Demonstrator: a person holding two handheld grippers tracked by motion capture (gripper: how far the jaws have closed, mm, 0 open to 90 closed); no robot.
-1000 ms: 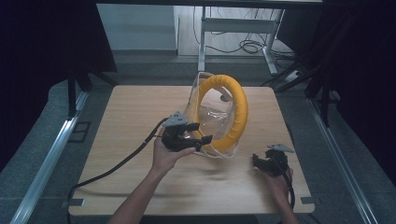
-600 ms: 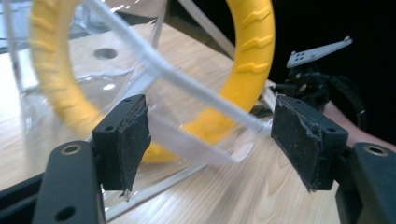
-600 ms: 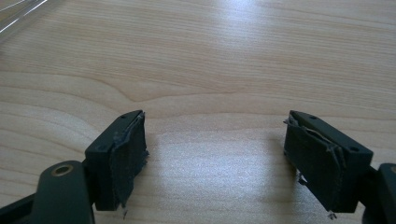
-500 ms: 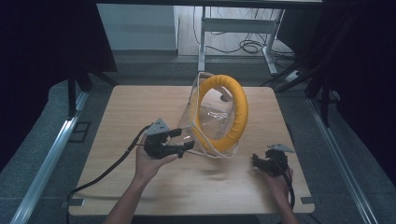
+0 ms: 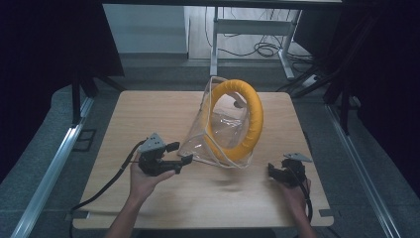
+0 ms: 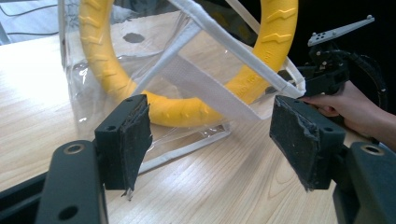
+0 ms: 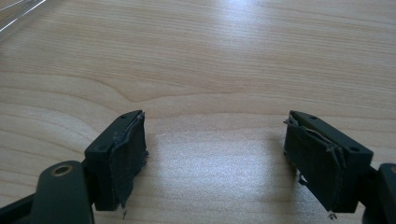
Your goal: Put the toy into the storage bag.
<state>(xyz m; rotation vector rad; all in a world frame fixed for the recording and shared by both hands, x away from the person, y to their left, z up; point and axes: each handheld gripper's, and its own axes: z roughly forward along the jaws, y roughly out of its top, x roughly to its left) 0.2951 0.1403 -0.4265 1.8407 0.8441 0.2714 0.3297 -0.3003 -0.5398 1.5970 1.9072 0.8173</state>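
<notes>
Bag: clear plastic bag (image 5: 218,131) with white trim, standing upright at the centre of the wooden table (image 5: 148,109); chosen as landmark.
Ring: yellow ring (image 5: 236,119) inside the bag, upright on its edge, leaning against the bag's right wall.
Strap: white strap (image 6: 205,86) running across the bag's near face, seen in the left gripper view.
Left gripper: left gripper (image 5: 181,153) just left of the bag's near corner, jaws apart, nothing between them, pointing toward the bag.
Right gripper: right gripper (image 5: 273,171) right of and nearer than the bag, apart from it; jaws spread wide over bare wood.
</notes>
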